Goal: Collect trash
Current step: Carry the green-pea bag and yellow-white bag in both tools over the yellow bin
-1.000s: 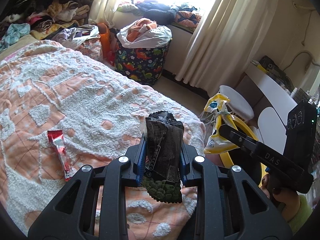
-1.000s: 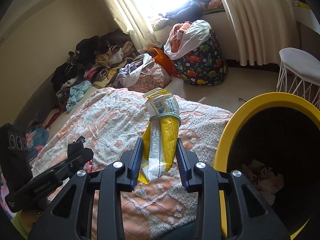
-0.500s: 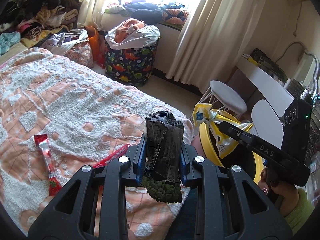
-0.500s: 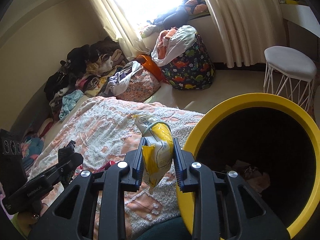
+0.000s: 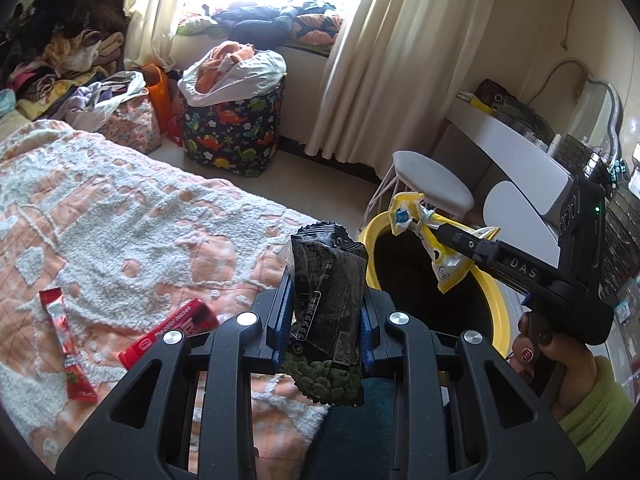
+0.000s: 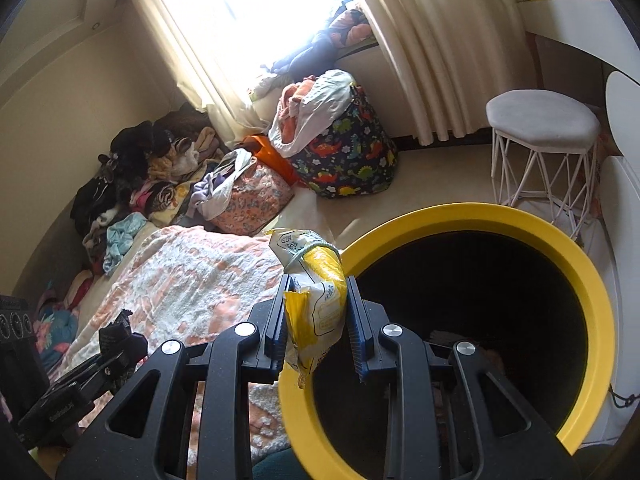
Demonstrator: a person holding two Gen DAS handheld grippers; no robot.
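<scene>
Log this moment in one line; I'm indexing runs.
left gripper: holds black wrapper | right gripper: holds yellow packet by bin

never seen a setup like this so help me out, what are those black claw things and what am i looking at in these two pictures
No robot here: a person holds a black two-finger gripper in each hand, each with a fisheye camera looking along its fingers. They are collecting trash in a bedroom.

The left camera's view shows the left gripper clamped on a black snack wrapper. The right-hand tool also shows there, over the yellow bin.

The right camera's view shows the right gripper clamped on a yellow wrapper at the bin's rim.

On the bedspread lie a red sachet and a red packet, not yet picked up.
</scene>
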